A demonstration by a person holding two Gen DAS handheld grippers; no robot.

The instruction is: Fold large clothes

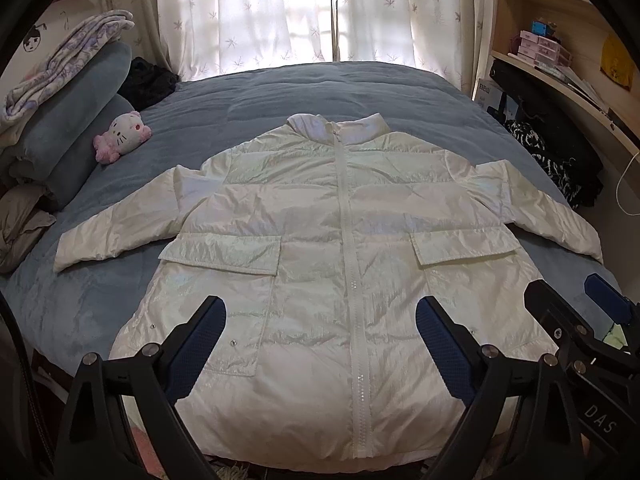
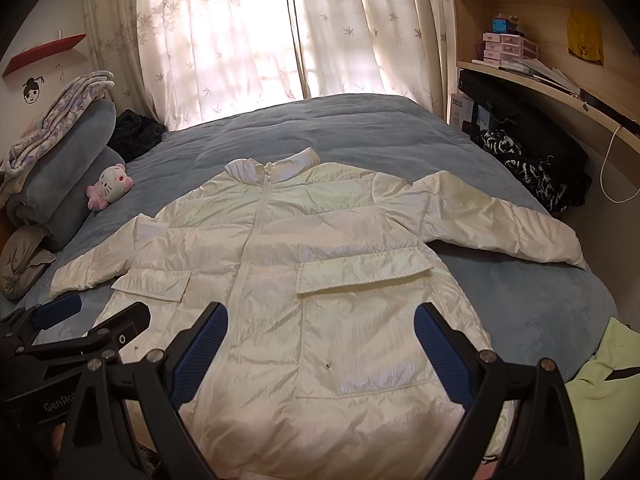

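A white jacket (image 1: 320,240) lies flat and zipped on the blue bed (image 1: 280,92), collar away, hem nearest; the left gripper (image 1: 320,344) and right gripper (image 2: 320,352) hover over the hem, fingers spread, empty; each sleeve lies outward on its own side.

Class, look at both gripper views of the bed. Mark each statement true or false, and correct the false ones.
1. The jacket lies flat, zipped, front up. True.
2. The left hand-held gripper is shut on a sleeve. False: it is open and holds nothing.
3. A plush toy sits near the pillows. True.
4. Both sleeves are folded across the chest. False: they spread out to the sides.
5. The right hand-held gripper is open above the jacket's lower part. True.
6. The bedcover is red. False: it is blue-grey.
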